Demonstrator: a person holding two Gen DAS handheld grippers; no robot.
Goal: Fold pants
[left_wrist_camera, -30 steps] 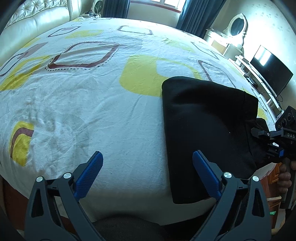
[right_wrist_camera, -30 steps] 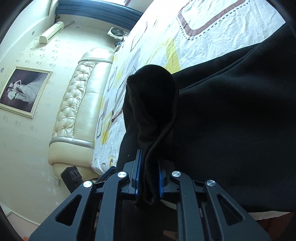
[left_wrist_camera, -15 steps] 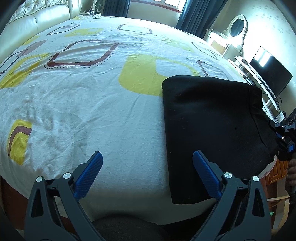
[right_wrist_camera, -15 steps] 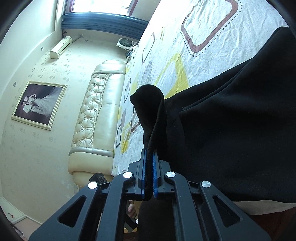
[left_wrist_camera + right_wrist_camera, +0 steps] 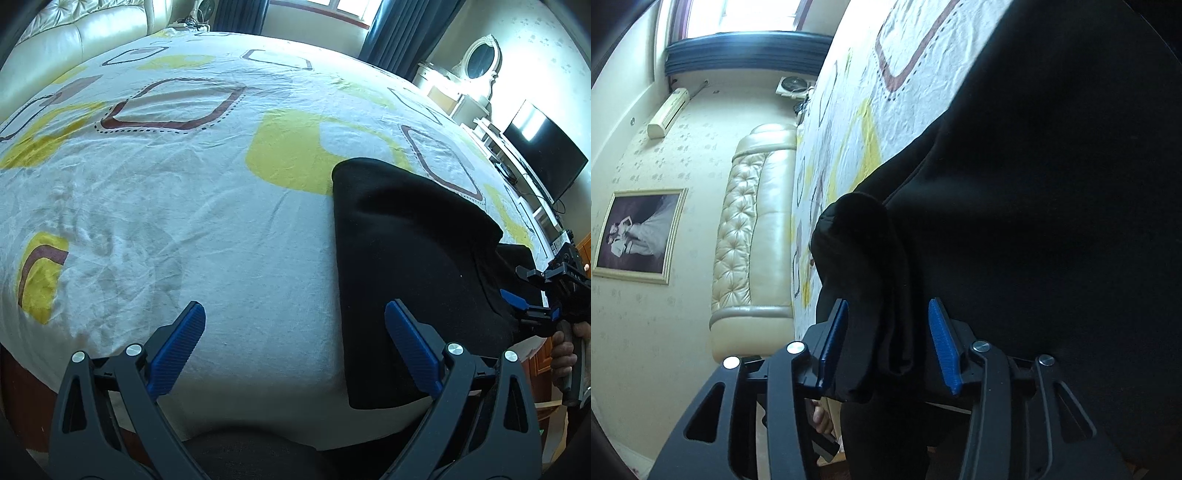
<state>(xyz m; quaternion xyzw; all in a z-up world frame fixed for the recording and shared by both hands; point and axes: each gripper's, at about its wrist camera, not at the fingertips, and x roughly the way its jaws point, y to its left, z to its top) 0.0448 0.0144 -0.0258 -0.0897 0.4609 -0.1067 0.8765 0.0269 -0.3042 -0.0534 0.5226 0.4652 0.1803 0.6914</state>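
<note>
Black pants (image 5: pixel 406 258): folded, near edge of patterned bedsheet (image 5: pixel 184 221). Right gripper (image 5: pixel 888 343): jaws opening, fabric fold loose between pads. Left gripper (image 5: pixel 293 332): wide apart, empty. Right view only: framed picture (image 5: pixel 639 236); left view only: television (image 5: pixel 543 151). Gripper lettering illegible.

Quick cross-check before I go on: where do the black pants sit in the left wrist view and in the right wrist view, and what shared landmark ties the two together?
Left wrist view: black pants lie folded on the bedsheet, right of centre.
Right wrist view: the pants fill the right half; a bunched edge sits between the right gripper while its jaws are opening.
Shared landmark: the cream tufted headboard, upper left in the first, left of centre in the second.
</note>
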